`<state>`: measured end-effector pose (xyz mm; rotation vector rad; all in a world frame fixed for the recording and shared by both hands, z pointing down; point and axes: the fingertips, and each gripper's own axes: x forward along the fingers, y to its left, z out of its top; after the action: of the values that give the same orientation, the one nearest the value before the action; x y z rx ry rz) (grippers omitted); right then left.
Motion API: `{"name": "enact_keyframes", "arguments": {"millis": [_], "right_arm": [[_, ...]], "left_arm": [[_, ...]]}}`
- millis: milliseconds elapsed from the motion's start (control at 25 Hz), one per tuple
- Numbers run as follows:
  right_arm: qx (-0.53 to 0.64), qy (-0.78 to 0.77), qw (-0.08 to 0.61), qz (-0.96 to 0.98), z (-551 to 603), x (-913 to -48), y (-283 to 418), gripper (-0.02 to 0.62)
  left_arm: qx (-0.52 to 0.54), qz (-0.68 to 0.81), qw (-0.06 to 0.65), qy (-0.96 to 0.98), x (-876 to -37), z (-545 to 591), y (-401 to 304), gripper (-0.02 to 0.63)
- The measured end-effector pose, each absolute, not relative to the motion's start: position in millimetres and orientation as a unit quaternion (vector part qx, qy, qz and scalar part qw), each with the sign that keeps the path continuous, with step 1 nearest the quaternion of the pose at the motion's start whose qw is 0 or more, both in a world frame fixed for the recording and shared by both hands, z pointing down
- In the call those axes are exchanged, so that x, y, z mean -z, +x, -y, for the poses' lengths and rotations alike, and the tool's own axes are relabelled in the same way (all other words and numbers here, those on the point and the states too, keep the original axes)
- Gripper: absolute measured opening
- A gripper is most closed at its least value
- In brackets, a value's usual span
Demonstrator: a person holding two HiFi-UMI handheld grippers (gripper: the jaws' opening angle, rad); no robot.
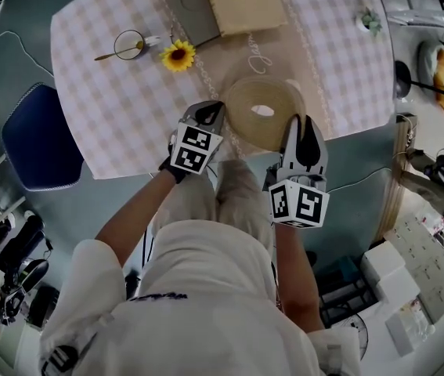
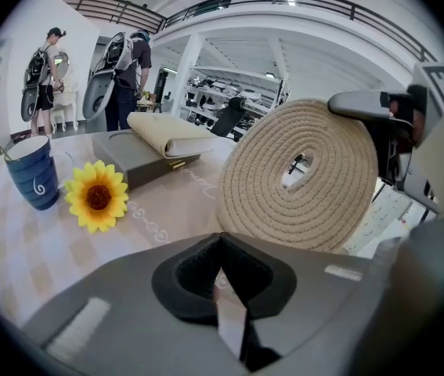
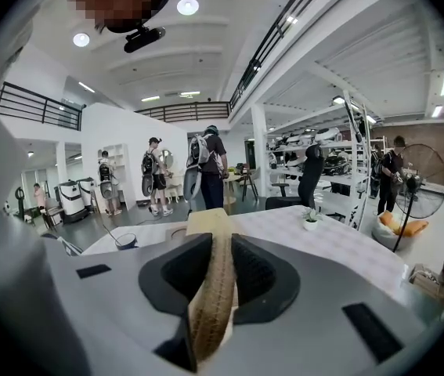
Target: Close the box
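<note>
My right gripper (image 3: 215, 251) clamped edge of round beige coiled-rope disc (image 3: 212, 304); my left gripper (image 2: 222, 276) sat beside it, jaws closed, empty.

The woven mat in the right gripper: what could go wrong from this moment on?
1. The right gripper pinches the woven mat only at its rim, so the mat may slip or swing out.
2. The mat is tilted near the near edge of the table; if it drops there, it may fall to the floor.
3. The left gripper is shut and close beside the mat, so it might knock it.
</note>
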<state>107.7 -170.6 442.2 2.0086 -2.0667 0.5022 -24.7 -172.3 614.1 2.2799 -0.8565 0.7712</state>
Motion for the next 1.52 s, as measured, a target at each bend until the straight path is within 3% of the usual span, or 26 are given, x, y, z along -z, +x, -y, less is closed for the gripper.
{"name": "enact_keyframes", "arguments": {"millis": [1520], "right_arm": [[-0.213, 0.71, 0.146, 0.655, 156.4, -513.0, 173.4, 0.083]], "left_arm": [[-0.297, 0.343, 0.292, 0.842, -617.9, 164.2, -21.1, 0.002]]}}
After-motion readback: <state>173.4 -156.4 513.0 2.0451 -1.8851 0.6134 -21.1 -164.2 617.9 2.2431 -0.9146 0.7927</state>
